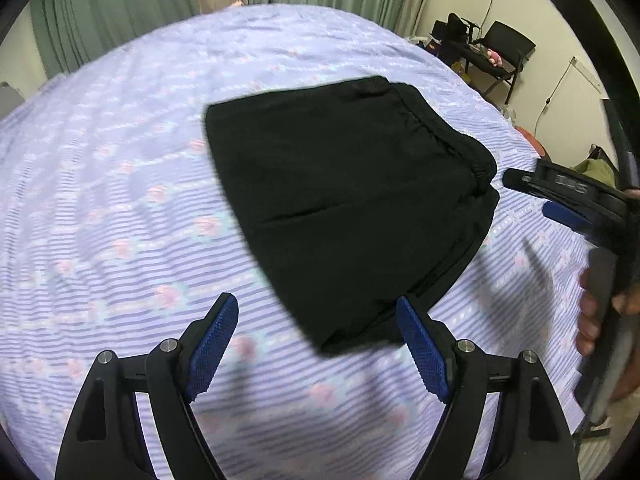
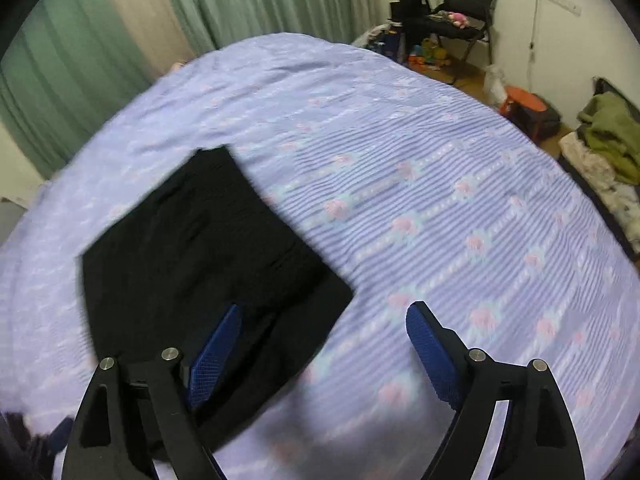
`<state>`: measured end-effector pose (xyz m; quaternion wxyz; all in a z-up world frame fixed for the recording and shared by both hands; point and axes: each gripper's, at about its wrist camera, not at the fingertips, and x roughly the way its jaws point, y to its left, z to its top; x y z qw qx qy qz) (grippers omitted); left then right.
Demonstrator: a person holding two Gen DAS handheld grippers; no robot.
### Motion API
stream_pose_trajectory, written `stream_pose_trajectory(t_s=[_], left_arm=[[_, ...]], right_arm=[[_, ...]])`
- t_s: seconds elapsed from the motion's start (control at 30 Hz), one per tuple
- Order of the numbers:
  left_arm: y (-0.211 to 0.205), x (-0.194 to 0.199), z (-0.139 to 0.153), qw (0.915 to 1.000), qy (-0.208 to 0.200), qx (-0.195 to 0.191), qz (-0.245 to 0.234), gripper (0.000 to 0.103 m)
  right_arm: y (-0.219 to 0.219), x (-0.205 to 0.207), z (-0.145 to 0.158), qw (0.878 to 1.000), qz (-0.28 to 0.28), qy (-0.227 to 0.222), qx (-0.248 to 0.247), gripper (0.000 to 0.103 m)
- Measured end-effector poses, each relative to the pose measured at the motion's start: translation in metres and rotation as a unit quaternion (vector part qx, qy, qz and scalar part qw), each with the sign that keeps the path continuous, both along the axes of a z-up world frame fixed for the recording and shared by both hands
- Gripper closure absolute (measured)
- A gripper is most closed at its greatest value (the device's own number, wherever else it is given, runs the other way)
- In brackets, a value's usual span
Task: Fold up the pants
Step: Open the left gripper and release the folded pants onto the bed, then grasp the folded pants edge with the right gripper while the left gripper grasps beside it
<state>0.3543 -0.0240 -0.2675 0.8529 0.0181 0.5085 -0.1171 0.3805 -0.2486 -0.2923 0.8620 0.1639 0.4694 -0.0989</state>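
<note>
Black pants [image 1: 344, 200] lie folded into a compact rectangle on the lilac striped bedspread [image 1: 120, 208]; the elastic waistband is at the far right edge. My left gripper [image 1: 316, 312] is open and empty, hovering above the near edge of the pants. In the right wrist view the pants [image 2: 200, 264] lie at the lower left. My right gripper [image 2: 324, 320] is open and empty, its left finger over the pants' near corner. The right gripper also shows at the right edge of the left wrist view [image 1: 560, 196], held by a hand.
Green curtains [image 2: 240, 0] hang behind the bed. A black chair [image 2: 468, 4] with clutter stands at the far right corner. An orange stool [image 2: 524, 104] and a pile of olive cloth [image 2: 612, 132] lie past the bed's right edge.
</note>
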Motion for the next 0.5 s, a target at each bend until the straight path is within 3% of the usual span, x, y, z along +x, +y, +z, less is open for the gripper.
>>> stream_pose_trajectory(t_s=[0.13,0.27,0.4,0.5], left_arm=[[0.026,-0.024,0.012,0.9995,-0.022,0.024,0.002,0.022],[0.073,-0.034,0.023,0.9995,-0.019,0.000,0.027,0.022],[0.107,-0.008,0.025,0.9993,-0.028,-0.005,0.024,0.022],[0.124,0.030,0.026,0.9989,-0.043,-0.006,0.015,0.022]], right_arm=[[0.039,-0.034,0.019,0.997,0.067,-0.018,0.040,0.018],[0.085,-0.058,0.025,0.991,0.115,-0.032,0.054,0.029],[0.135,-0.067,0.019,0.987,0.150,-0.036,0.049,0.033],[0.161,-0.064,0.003,0.987,0.142,-0.026,0.065,0.039]])
